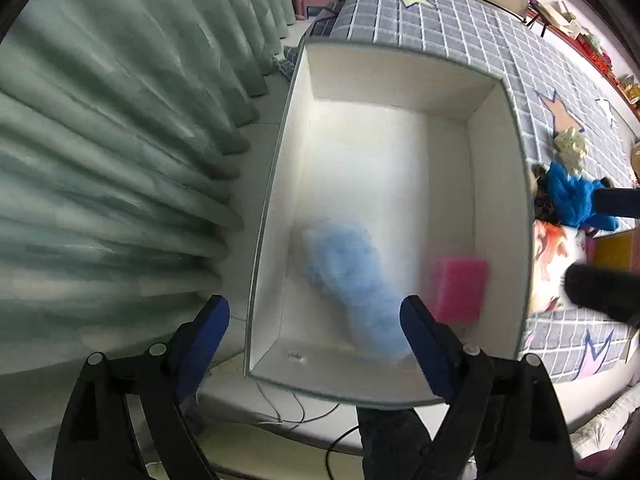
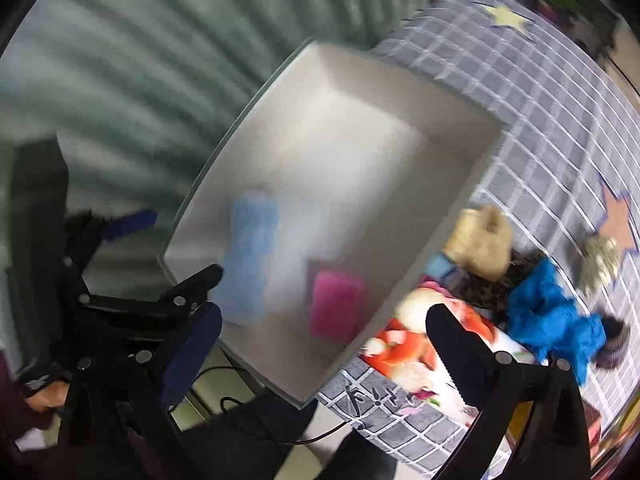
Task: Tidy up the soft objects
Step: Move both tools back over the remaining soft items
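Blurrily, a pale blue plush [image 1: 352, 292] and pink sponge [image 1: 460, 288] lie boxed; both claws gape wide, empty.

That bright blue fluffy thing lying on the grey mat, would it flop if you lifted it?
Probably yes. The blue fluffy thing lies crumpled on the mat, so it likely droops. Its shaggy surface suggests that it is light and easy to pinch, and unlikely to roll or slip.

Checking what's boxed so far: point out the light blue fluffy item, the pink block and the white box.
light blue fluffy item [image 1: 352, 280], left wrist view, middle of its body
pink block [image 1: 460, 286], left wrist view, centre of top face
white box [image 1: 496, 184], left wrist view, right inner wall
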Tool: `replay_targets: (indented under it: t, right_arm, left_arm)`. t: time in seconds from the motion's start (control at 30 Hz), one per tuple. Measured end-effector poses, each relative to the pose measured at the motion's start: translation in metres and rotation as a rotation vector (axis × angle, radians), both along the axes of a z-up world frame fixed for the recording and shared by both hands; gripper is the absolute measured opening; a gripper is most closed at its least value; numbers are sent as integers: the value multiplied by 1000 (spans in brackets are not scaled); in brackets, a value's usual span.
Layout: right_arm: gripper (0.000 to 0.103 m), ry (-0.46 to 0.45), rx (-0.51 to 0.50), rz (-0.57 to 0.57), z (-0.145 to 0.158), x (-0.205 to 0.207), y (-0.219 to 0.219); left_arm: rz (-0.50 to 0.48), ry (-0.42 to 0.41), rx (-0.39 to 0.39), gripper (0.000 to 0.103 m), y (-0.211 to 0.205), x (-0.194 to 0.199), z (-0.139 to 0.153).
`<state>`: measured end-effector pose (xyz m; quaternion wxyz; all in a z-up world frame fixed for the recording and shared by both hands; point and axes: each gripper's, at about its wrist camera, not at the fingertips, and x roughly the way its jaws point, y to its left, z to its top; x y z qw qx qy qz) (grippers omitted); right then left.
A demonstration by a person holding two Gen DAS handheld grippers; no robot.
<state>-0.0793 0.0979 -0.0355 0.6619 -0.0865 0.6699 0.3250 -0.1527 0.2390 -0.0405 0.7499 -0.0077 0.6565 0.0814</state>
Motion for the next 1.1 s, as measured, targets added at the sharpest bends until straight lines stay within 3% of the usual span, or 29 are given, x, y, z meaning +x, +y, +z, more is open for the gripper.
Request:
replay_targets:
  t: [0.13,0.33,0.43,0.57,0.7,0.8,0.97,1.07,1.1]
  right_arm:
    - [103,-27,-15,-122,28,24,-43]
    - [103,-68,-52,-354,65,66,-155]
    - [103,-74,-68,-498,66,79,-223]
    - [103,-17,-87,-622,42,89,-290]
    - [103,60,-117,-664,2,90,-329]
    - [103,139,-86,-655,-24,92,-337]
    - [103,254,-12,-607,-61,103,-330]
    - [103,305,-6,-555,-81,111,-318]
    - [103,318,-1,-534,-86,113,-312]
  left_arm:
    - [-108,-30,-71,90,-34,28,24]
    - [-455,-24,-51,90,-149,79,40]
    - [-656,21,-10,90,-209,99,21]
    - [-790,131,13,90,-253,114,-20]
    - [-832,226,51,90,-272,124,-59]
    - [-838,298,28,90,-279,130,-79]
    - [-821,367,97,87,-290,146,-101]
    - [-775,387,103,58,-288,162,-109]
    - [-748,387,94,42,-286,170,-110]
